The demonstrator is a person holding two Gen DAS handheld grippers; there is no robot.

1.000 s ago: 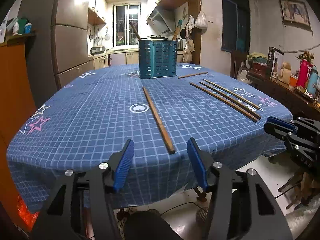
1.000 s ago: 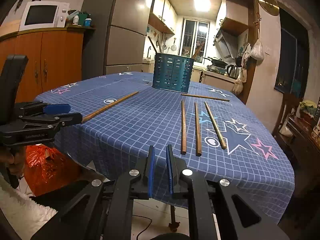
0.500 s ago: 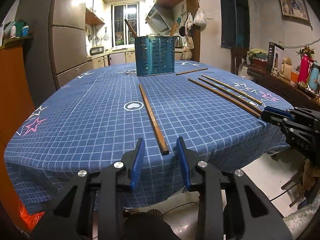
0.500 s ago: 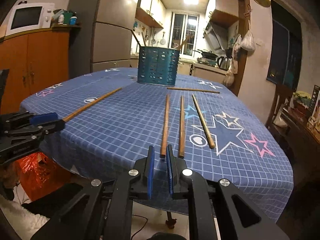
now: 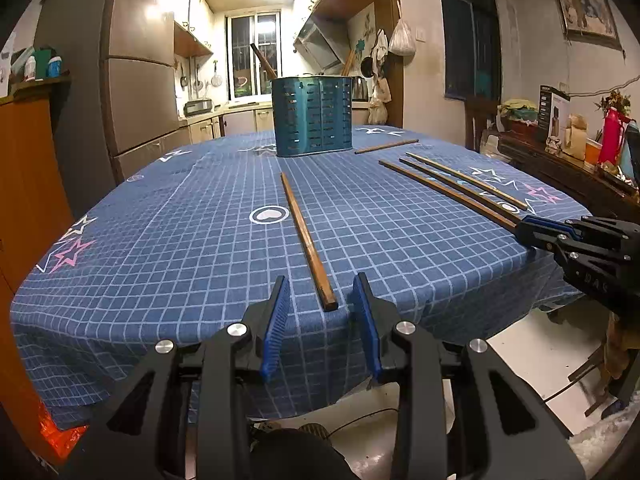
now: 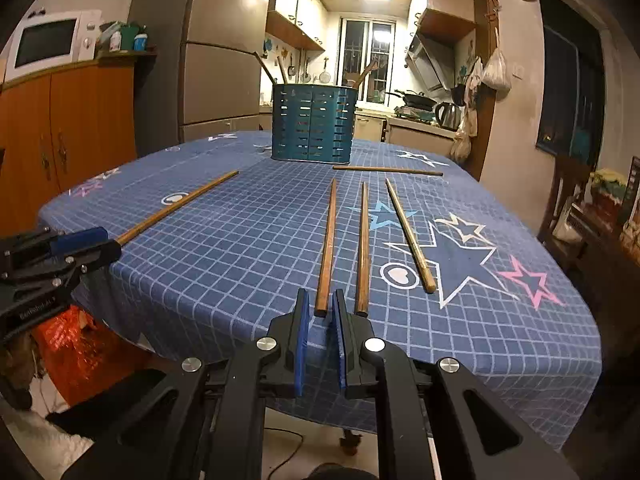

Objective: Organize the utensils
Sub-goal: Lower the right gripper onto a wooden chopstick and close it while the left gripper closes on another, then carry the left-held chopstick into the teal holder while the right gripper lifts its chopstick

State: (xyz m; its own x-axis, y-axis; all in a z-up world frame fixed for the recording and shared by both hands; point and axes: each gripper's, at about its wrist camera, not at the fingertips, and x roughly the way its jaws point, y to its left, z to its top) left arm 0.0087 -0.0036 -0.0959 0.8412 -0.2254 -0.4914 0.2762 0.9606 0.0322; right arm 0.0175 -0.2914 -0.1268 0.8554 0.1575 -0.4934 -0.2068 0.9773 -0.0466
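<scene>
Your left gripper (image 5: 320, 292) sits open, straddling the near end of the lone chopstick (image 5: 306, 238), which points straight at the holder (image 5: 312, 116). Your right gripper (image 6: 320, 306) is nearly clenched and empty.

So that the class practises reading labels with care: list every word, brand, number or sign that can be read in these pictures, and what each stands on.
Left gripper, white print on its side: too blurred to read.
Right gripper, raised letters on its body: too blurred to read.
Black box on the sideboard, white print: too small to read.
Nothing else bears text.
</scene>
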